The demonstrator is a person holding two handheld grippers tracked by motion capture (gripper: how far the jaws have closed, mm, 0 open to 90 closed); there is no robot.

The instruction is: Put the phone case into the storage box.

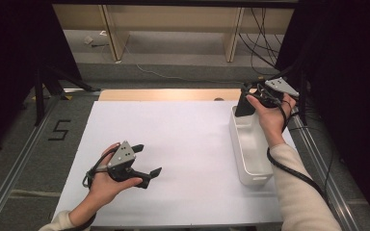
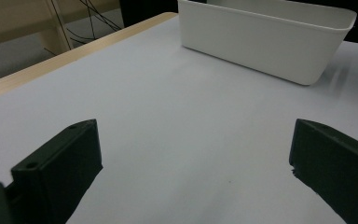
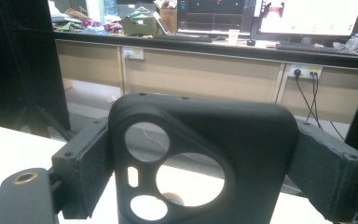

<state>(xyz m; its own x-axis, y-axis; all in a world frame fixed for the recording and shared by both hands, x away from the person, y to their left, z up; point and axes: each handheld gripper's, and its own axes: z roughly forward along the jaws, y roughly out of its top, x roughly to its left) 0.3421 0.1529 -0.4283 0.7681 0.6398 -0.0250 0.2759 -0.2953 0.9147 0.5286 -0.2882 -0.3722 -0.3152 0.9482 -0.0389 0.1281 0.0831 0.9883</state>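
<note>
right gripper: pinches black phone case by its side edges, held upright over far end of white bin, right side | left gripper: spread, empty, near-left | handling: likely light, flexible, thin-walled; grip solid edges, avoid camera cut-outs.
</note>
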